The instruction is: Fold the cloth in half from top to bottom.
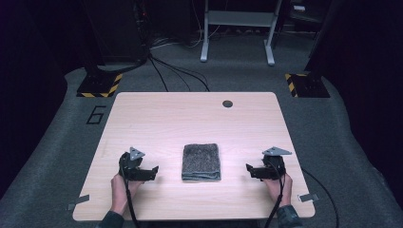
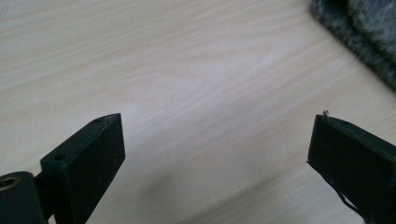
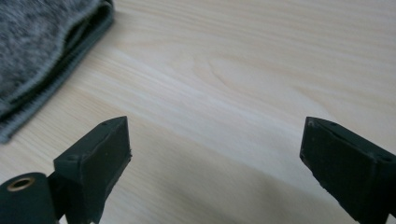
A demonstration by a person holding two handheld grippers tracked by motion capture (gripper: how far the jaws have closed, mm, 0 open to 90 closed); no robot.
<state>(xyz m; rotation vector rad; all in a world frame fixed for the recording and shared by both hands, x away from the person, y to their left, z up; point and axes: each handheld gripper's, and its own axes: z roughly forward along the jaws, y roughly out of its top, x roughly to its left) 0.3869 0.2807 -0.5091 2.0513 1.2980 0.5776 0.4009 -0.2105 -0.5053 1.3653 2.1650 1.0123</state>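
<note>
A folded grey terry-cloth towel [image 1: 201,161] lies flat on the pale wooden table [image 1: 190,118], a neat rectangle with its short edges facing the near and far sides, placed in the near half of the tabletop and roughly midway between the two hands. The left gripper [image 1: 153,172], a black two-jaw tool with a grey three-cornered plate on top, sits low over the wood to the left of the towel, its jaws pointing toward the cloth but well short of it; the person's left hand [image 1: 119,186] grasps its body from behind. In the left gripper view its jaws stand wide apart with nothing but bare wood grain between them, and a corner of the towel's fuzzy folded edge shows at the upper right, apart from the right jaw. The right gripper [image 1: 249,170], of the same black build, mirrors it on the other side of the towel, held by the right hand [image 1: 281,187], jaws aimed inward at the cloth and likewise clear of it. In the right gripper view its jaws are spread wide over empty wood, and the towel's stacked layers with their stitched hem fill the upper left, not touching the left jaw. A dark round hole [image 1: 227,103] marks the table's far edge, and a black cable trails from each gripper toward the near side
</note>
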